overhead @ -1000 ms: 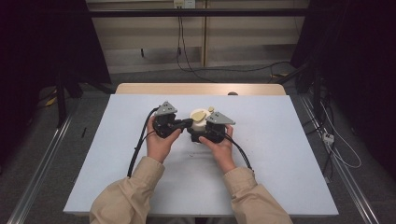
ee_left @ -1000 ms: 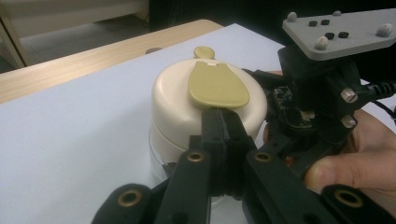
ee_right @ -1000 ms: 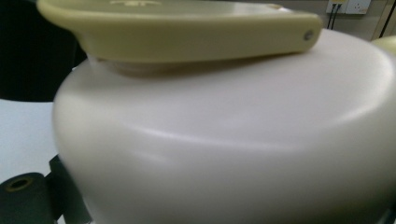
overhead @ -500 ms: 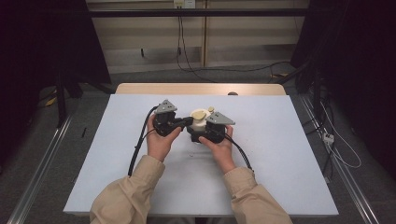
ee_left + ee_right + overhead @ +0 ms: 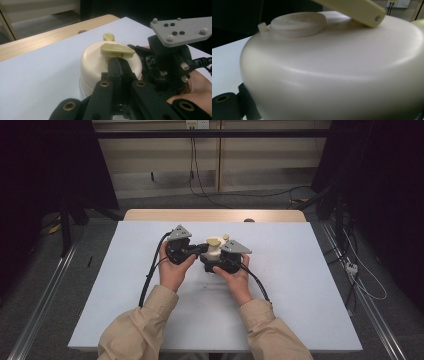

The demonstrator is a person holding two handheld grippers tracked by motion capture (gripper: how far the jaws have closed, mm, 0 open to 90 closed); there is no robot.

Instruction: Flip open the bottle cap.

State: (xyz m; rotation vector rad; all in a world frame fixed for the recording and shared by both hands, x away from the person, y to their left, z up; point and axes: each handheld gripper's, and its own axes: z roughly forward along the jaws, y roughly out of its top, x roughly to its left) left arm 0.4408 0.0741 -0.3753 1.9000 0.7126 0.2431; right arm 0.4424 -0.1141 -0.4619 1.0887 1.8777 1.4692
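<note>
**Crank grip thin, body grip unseen**

Your left tool (image 5: pixel 117 65) was pinched narrow on the yellow crank handle (image 5: pixel 117 49) atop the cream container (image 5: pixel 212 253), which sat at the middle of the frame on the tabletop (image 5: pixel 300 270). Your right tool (image 5: pixel 220 266) pressed against its side; I could not tell whether it gripped. Turning hard could have slipped the thin handle free or skidded the container.

No readable text, label, brand or number anywhere.
</note>
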